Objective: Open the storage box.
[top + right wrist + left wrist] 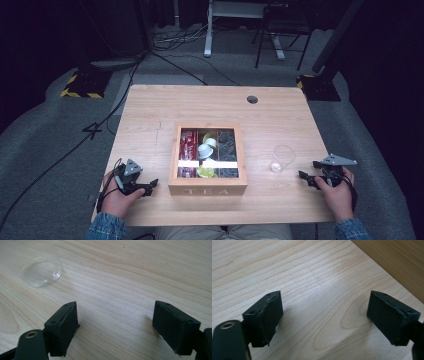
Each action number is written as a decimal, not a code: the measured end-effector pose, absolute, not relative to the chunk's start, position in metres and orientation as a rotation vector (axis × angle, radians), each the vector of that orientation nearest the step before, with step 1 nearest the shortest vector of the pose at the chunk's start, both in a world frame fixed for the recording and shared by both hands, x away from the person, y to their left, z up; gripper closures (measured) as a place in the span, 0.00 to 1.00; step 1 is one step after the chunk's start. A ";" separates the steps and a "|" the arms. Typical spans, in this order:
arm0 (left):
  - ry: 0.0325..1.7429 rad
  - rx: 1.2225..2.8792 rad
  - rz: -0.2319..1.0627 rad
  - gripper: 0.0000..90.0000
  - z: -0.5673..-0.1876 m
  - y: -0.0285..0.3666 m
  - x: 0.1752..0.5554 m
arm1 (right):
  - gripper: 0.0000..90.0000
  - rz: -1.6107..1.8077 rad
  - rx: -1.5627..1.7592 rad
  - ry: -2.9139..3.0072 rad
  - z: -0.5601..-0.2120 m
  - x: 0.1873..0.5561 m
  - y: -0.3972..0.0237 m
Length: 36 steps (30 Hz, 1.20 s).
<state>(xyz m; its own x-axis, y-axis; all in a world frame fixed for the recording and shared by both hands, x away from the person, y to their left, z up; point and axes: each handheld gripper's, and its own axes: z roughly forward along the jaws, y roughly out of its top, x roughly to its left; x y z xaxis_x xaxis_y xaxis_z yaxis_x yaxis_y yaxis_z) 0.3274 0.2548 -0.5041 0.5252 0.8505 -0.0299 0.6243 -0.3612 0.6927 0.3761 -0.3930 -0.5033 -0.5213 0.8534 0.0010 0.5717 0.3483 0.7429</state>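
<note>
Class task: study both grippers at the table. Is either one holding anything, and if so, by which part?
Nothing is held. The left gripper and the right gripper both stand open over bare table, beside the tea box and the glass.

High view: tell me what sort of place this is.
Probably a lab or recording studio, not a home: a lone wooden table stands on grey carpet amid black curtains, cables cross the floor, and hazard-striped stand bases flank it. A tea box and glass sit staged.
</note>
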 end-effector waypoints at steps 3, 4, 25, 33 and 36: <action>1.204 2.094 0.434 0.19 -0.504 0.255 0.327 | 0.23 0.994 1.253 2.228 -0.503 0.376 -0.393; 1.205 2.100 0.429 0.19 -0.503 0.256 0.328 | 0.23 0.994 1.253 2.228 -0.503 0.376 -0.393; 1.139 2.057 0.351 0.29 -0.464 0.254 0.316 | 0.22 0.988 1.260 2.223 -0.503 0.376 -0.392; 1.095 2.017 0.361 0.29 -0.444 0.246 0.307 | 0.22 0.989 1.258 2.225 -0.503 0.377 -0.392; 1.083 1.999 0.348 0.30 -0.437 0.241 0.303 | 0.22 0.987 1.259 2.224 -0.503 0.377 -0.391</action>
<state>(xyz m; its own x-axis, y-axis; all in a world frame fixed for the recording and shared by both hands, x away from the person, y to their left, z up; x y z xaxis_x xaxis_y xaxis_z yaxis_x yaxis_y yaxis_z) 0.3034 0.2413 -0.4371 0.5926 0.7946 -0.1321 0.5691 -0.2970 0.7668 0.3766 -0.3915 -0.5033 -0.5148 0.8573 0.0005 0.5754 0.3451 0.7415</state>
